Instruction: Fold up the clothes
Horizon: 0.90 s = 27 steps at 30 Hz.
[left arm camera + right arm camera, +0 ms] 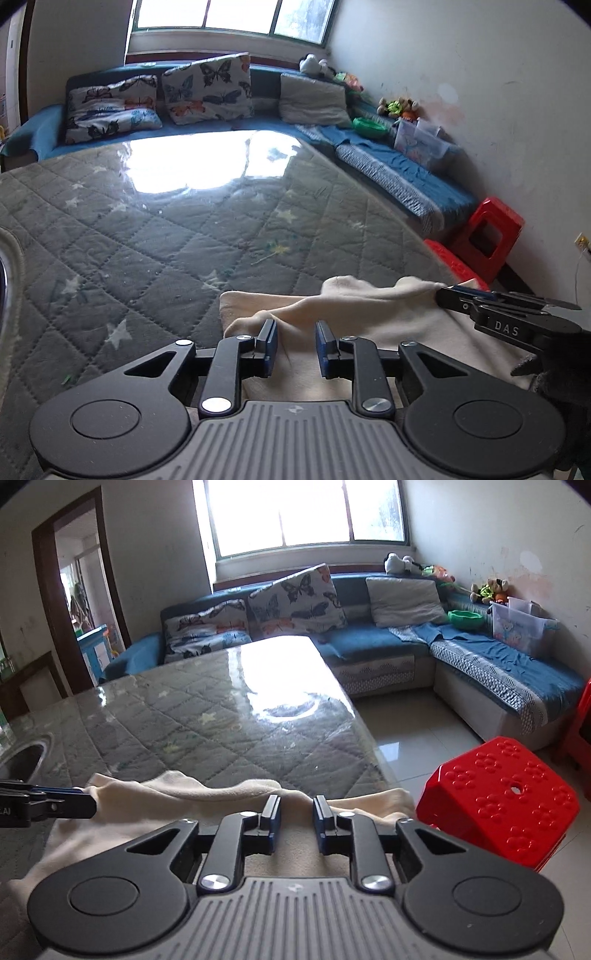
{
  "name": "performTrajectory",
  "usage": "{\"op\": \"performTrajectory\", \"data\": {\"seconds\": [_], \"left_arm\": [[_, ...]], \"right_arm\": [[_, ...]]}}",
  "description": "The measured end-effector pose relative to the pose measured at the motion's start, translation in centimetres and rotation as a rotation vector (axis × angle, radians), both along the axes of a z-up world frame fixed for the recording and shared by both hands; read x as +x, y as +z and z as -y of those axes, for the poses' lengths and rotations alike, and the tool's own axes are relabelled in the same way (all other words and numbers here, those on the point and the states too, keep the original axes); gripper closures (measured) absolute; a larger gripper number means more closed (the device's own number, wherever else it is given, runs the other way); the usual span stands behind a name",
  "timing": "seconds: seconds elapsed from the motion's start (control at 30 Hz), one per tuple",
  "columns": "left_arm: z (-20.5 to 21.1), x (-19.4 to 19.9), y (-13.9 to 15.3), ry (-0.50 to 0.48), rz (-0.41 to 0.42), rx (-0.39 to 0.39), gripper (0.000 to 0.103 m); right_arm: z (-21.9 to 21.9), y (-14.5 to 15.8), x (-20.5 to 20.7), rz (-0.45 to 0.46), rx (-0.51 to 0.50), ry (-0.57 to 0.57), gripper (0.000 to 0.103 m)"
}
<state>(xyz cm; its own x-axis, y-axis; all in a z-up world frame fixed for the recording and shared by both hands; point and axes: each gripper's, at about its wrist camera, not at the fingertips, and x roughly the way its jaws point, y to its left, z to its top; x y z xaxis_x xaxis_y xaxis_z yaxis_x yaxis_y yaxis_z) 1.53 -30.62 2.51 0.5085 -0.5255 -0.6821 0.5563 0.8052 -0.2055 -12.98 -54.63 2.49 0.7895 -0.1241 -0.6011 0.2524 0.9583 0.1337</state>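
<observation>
Cloth (369, 317) between parted left claw (295, 345) fingers

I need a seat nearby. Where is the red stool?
In the right wrist view the red stool stands on the tiled floor at right, beside the table corner and cream garment.

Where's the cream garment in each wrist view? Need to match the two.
Left wrist: cream garment lies low and right of centre, under the open left gripper, with the right gripper at its far right corner.
Right wrist: cream garment spans the lower left to centre, under the open right gripper.
Shared landmark: the butterfly cushion on the blue sofa.
</observation>
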Motion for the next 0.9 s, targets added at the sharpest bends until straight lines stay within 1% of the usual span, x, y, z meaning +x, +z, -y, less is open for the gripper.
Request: {"op": "performTrajectory", "data": {"seconds": [0.1,0.17,0.2,0.3,0.4,0.63,0.77,0.83,0.9], "left_arm": [[0.1,0.8,-0.5,0.011,-0.006,0.006,0.078],[-0.2,0.5,-0.2,0.010,-0.006,-0.004,0.078],[-0.4,0.3,0.0,0.007,-0.004,-0.009,0.077],[-0.8,-1.3,0.6,-0.015,0.014,-0.020,0.077],[-1.1,-3.3,1.1,-0.050,0.029,-0.031,0.077],[-1.6,-8.1,0.7,-0.121,0.065,-0.023,0.077],[-1.6,-9.1,-0.2,-0.129,0.078,0.006,0.077],[-1.6,-9.1,-0.6,-0.125,0.084,0.006,0.077],[-1.8,-9.3,-0.3,-0.119,0.089,0.002,0.077]], "right_arm": [[-0.5,0.3,-0.6,0.005,-0.018,0.014,0.079],[-0.9,0.6,-1.1,0.009,-0.030,0.024,0.075],[-1.0,0.7,-1.3,0.011,-0.036,0.029,0.071],[-1.5,1.0,-1.9,0.016,-0.054,0.043,0.069],[-2.7,1.4,-3.8,0.023,-0.062,0.060,0.065],[-5.8,1.1,-9.0,0.053,-0.092,0.060,0.065],[-6.9,0.4,-9.9,0.060,-0.128,0.045,0.065],[-7.2,0.3,-10.0,0.064,-0.144,0.041,0.065],[-7.6,0.2,-10.2,0.068,-0.159,0.038,0.065]]}}
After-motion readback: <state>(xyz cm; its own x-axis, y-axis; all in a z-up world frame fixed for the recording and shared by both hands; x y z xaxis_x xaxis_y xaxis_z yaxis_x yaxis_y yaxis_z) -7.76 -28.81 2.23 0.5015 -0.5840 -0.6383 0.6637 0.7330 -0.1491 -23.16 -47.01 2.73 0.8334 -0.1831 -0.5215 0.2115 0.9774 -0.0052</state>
